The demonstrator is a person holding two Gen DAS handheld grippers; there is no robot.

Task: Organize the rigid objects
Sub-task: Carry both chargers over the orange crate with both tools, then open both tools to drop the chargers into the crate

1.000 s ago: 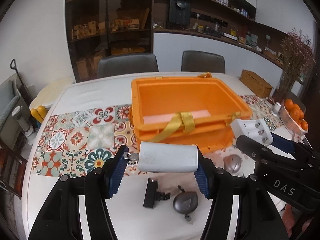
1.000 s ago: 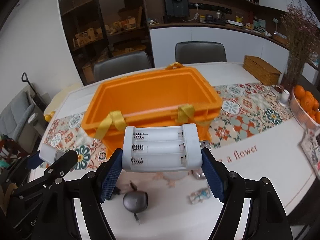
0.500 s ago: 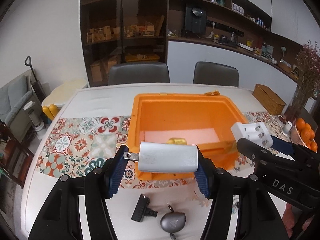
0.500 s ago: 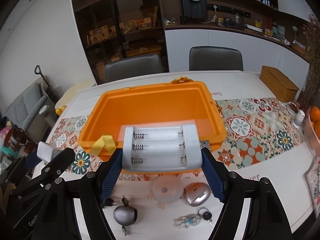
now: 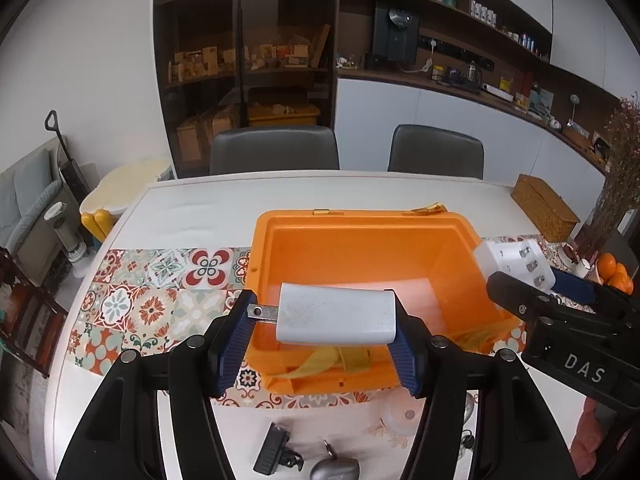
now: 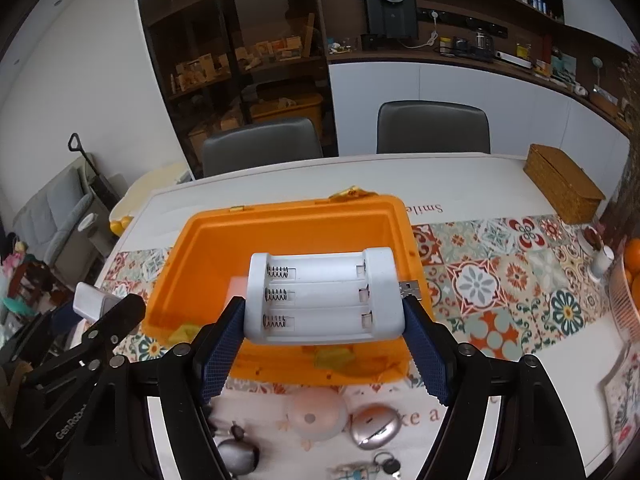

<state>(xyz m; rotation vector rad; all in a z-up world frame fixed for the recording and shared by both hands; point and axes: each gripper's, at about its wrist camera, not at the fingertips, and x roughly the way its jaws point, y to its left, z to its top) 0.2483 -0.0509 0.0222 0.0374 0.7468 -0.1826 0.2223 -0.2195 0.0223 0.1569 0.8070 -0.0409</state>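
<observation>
Left gripper (image 5: 322,334): clamped on white charger (image 5: 337,314), blue pads pressing its two short ends.
White charger, axis: long side crosswise between the fingers, metal prongs (image 5: 262,312) pointing left past the left pad.
White charger, look: smooth rounded white block, slightly speckled, no markings visible.
White charger, place: held in the air over the near part of orange bin (image 5: 360,240), above its near wall.
Right gripper (image 6: 324,350): closed on battery holder (image 6: 324,294), pads against its two ends.
Battery holder, axis: long side crosswise, springs at the left, flat contacts at the right, open slots facing the camera.
Battery holder, look: white plastic, three parallel slots, all empty; small USB plug (image 6: 411,289) sticking out at the right end.
Battery holder, place: in the air above the bin's near half.
Orange bin: one, open, rectangular, on a patterned tile runner (image 6: 500,280); yellow straps (image 5: 332,358) draped over the near wall; pale flat patch on its floor.
Table (image 6: 460,180): white, bin near its middle.
Loose items in front of bin: one pale round disc (image 6: 316,414), two grey oval fobs (image 6: 374,432), one black clip-like piece (image 5: 274,450), one key bunch (image 6: 384,466), partly cut off.
Chairs: two grey (image 5: 274,150), at the far edge.
Wicker box (image 6: 562,182): one, far right.
Oranges (image 5: 612,270): in a basket at the right edge, count unclear.
</observation>
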